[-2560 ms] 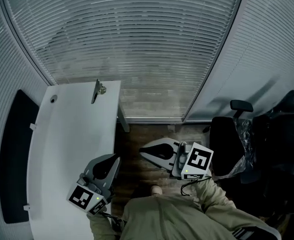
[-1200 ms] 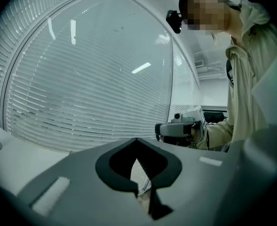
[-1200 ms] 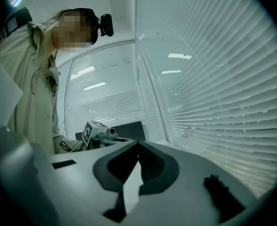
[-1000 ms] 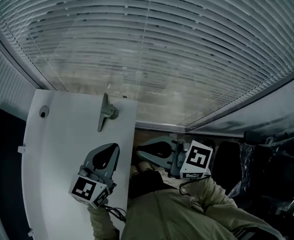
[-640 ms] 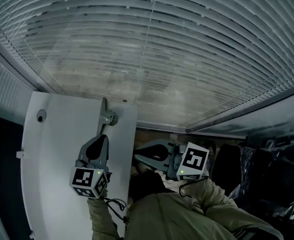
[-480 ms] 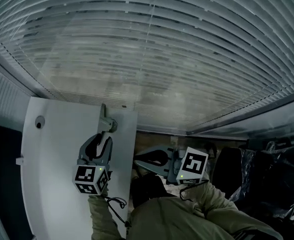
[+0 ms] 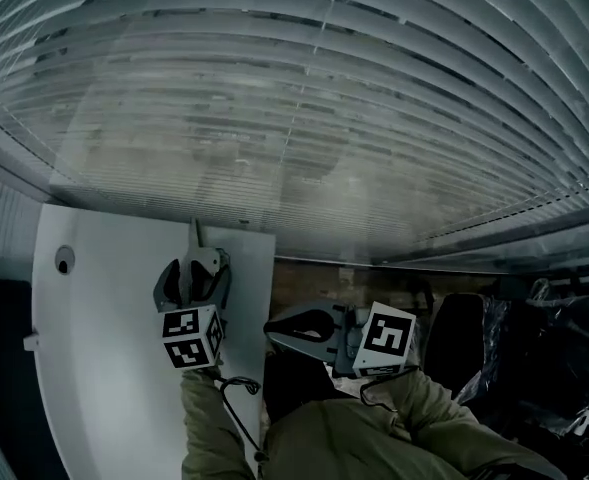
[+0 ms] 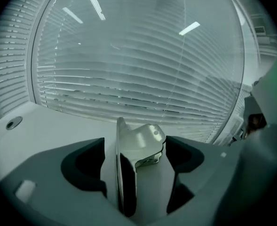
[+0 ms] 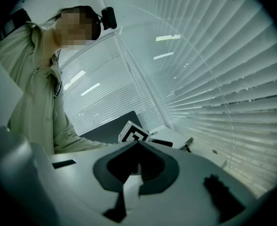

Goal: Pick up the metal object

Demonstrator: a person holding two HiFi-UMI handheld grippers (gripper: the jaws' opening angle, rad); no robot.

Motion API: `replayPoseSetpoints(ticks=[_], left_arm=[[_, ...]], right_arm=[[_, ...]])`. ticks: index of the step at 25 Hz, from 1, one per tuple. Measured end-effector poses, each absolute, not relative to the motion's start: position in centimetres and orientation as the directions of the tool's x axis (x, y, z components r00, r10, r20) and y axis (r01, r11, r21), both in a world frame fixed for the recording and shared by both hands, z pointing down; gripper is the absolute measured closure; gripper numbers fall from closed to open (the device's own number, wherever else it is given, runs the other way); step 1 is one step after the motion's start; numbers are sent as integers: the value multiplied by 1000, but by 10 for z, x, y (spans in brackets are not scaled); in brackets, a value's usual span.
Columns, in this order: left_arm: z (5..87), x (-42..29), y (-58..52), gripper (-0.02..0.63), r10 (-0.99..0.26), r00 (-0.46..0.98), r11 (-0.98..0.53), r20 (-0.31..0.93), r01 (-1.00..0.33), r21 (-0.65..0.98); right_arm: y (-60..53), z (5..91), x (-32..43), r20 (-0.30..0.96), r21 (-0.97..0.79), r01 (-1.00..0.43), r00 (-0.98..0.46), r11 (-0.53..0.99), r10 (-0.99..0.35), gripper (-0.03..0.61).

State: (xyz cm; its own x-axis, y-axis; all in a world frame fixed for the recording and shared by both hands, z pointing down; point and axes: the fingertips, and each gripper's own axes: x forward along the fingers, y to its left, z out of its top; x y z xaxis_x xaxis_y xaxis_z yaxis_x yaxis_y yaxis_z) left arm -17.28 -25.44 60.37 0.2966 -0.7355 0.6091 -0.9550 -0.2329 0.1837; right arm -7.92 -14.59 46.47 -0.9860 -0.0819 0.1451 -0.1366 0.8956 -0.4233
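**A:** ok what am I looking at? Window blinds (image 7: pixel 304 118) all across the top and a white desk (image 7: pixel 104 368) down the left?

**B:** yep. The left gripper (image 7: pixel 191 273) is out at the desk's far edge. Its jaws are wide and opening, with the metal bracket (image 8: pixel 140 142) standing on edge between them. The pads aren't touching it, there's a gap on both sides. I'd say it's lining up to straddle the thing, not gripping.

**A:** and the right gripper (image 9: pixel 138 145)?

**B:** at 3 o'clock of the left one, off the desk, jaws closed on nothing. Looks parked out of the way to me.

**A:** any bins or trays?

**B:** none I can see. There's only a small round cable hole (image 7: pixel 64 260) in the desk, at 9 o'clock from the bracket.
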Motion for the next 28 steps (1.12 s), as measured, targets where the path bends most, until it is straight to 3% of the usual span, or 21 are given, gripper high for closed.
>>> replayPoseSetpoints(ticks=[5, 14, 16, 18, 23, 28], left_arm=[[624, -163, -250, 224, -640, 254, -307, 725, -950, 61], [623, -165, -248, 287, -624, 284, -334, 728, -939, 81], [617, -164, -246, 301, -641, 298, -319, 707, -942, 108], [605, -163, -246, 390, -679, 318, -275, 661, -946, 172], [587, -160, -231, 402, -714, 334, -237, 615, -942, 237], [537, -166, -221, 419, -805, 332, -211, 491, -935, 286]], right_arm=[[-150, 468, -83, 137, -441, -127, -988, 888, -74, 575], [-153, 468, -79, 121, -454, -105, -991, 885, -56, 575], [-154, 465, -76, 118, -451, -103, -991, 887, -56, 574], [-157, 462, -72, 115, -445, -103, -992, 889, -58, 575], [-158, 451, -65, 100, -426, -99, -993, 899, -62, 575], [-160, 430, -65, 58, -389, -70, -997, 918, -52, 575]])
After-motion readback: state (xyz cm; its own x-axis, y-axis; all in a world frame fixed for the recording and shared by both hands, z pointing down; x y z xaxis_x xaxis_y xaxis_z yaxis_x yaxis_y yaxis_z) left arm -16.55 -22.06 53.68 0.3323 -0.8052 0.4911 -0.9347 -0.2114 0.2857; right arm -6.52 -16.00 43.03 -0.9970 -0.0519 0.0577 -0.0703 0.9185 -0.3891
